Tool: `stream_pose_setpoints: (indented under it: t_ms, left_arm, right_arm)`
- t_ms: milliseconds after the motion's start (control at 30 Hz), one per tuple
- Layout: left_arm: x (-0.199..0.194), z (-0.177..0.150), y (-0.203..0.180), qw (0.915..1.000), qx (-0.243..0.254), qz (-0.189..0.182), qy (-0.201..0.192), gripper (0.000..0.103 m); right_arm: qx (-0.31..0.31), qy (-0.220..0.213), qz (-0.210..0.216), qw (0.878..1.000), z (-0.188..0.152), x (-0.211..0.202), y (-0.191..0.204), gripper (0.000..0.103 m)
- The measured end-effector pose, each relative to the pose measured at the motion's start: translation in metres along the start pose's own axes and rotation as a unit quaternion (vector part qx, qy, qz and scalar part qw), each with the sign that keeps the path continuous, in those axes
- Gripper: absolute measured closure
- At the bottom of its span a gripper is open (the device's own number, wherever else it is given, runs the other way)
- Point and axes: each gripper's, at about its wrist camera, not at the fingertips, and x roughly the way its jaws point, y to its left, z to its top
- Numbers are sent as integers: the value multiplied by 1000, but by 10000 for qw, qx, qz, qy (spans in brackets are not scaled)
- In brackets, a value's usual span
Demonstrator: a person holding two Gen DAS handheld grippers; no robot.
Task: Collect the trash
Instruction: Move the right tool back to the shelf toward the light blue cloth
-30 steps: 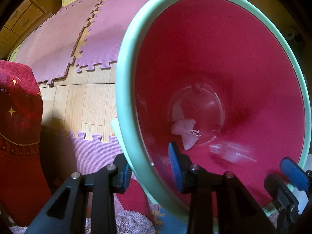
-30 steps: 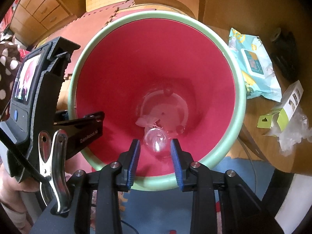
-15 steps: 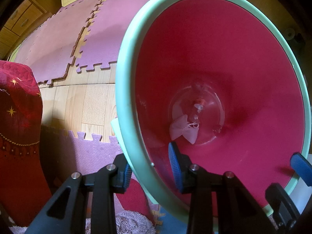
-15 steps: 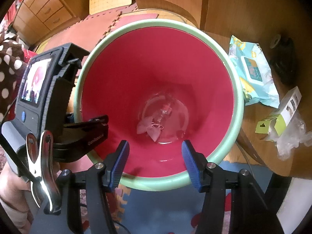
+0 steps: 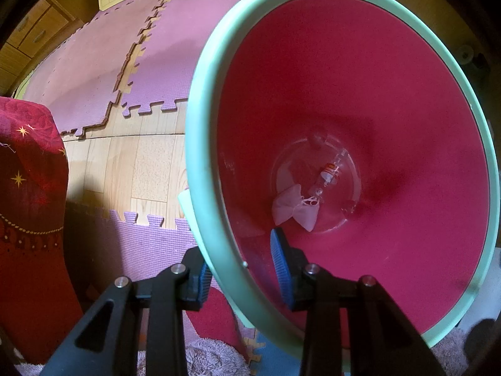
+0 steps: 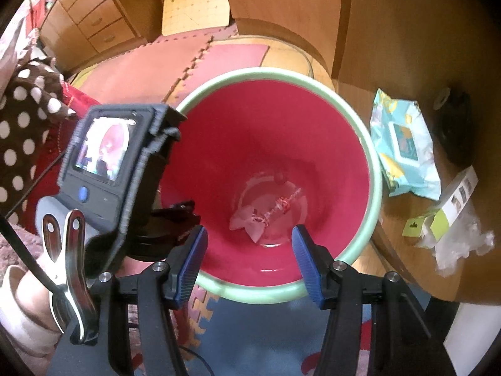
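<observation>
Wooden tabletop (image 6: pixel 407 62) at the right carries the remaining trash: a crumpled clear plastic wrapper (image 6: pixel 460 244) beside a small white-and-green carton (image 6: pixel 444 210), lying right of the wide-open, empty right gripper (image 6: pixel 249 250), which is probably nearer; a teal wipes pack (image 6: pixel 404 147) sits behind; the left gripper (image 5: pixel 239 269) clamps the mint rim of the red-lined bin (image 5: pixel 200 169), holding a clear bottle (image 5: pixel 328 175) and a white mask (image 5: pixel 291 210).

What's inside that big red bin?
At the bottom of the bin lie a crumpled white face mask and a small clear plastic bottle. Whatever is under the mask stays hidden.
</observation>
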Motion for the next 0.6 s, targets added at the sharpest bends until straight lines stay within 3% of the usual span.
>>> stream_pose_setpoints:
  t_ms: [600]
  left_arm:
    - [0,-1,0,10000,3,3,3,67]
  right_arm:
    - [-11,-780,127,9969,15,-61,-1,46]
